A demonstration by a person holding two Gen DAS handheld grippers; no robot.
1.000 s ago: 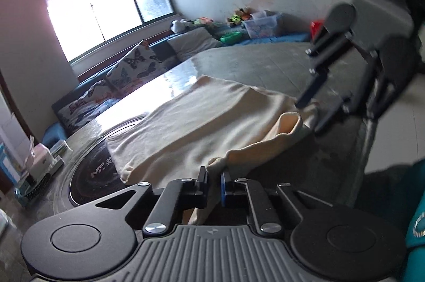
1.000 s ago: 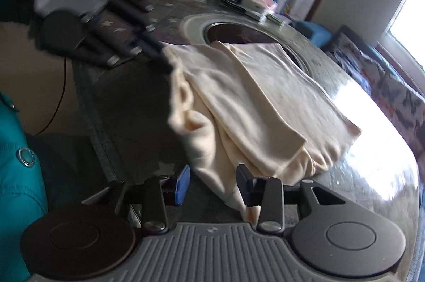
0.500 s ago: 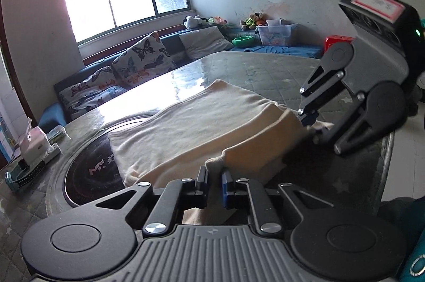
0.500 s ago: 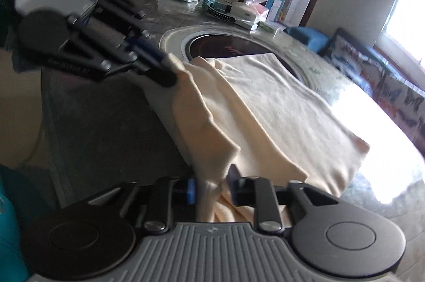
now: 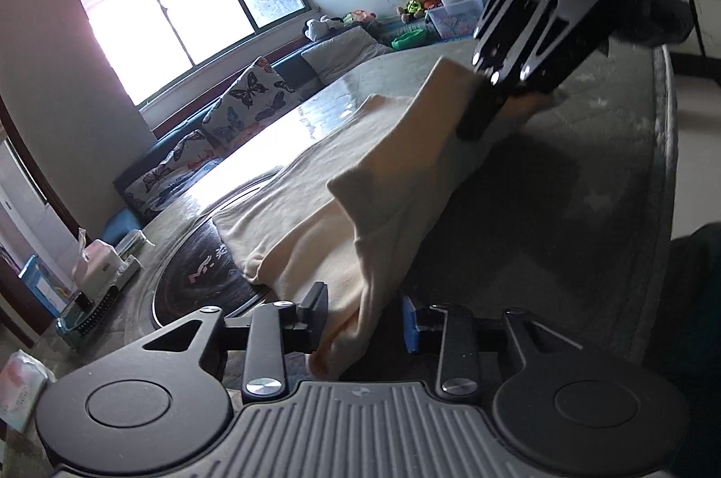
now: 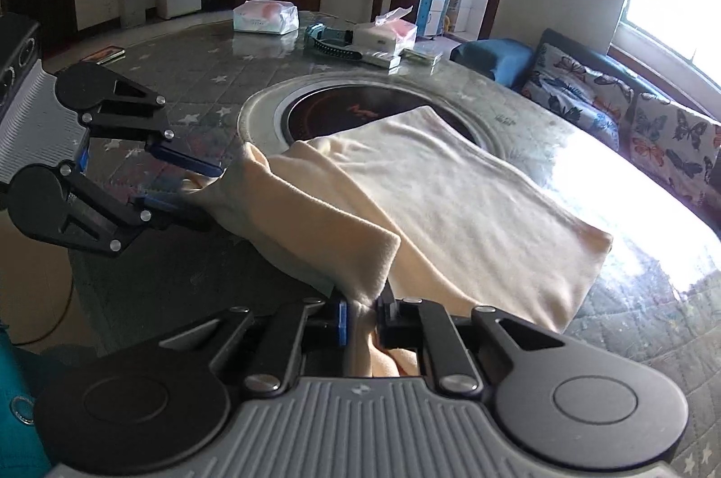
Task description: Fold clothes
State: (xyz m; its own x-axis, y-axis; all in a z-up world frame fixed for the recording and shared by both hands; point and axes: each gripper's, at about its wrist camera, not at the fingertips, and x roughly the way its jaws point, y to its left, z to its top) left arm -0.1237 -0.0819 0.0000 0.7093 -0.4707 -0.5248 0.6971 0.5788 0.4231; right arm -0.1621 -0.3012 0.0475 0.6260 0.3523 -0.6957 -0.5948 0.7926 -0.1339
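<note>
A cream garment lies folded on the round table, partly over the dark hotplate. My right gripper is shut on the garment's near edge. My left gripper has its jaws apart, and the cloth hangs loosely between them. In the right wrist view the left gripper sits at the left with the cloth end between its open fingers. In the left wrist view the right gripper pinches the far end of the raised strip.
Tissue packs, a white box and a blue device lie on the far side of the table. A sofa with butterfly cushions stands beyond it. The table edge runs close on the right.
My left gripper has opened from shut on the cloth. My right gripper has closed on the garment edge and lifted it; the strip is now stretched between both grippers.
</note>
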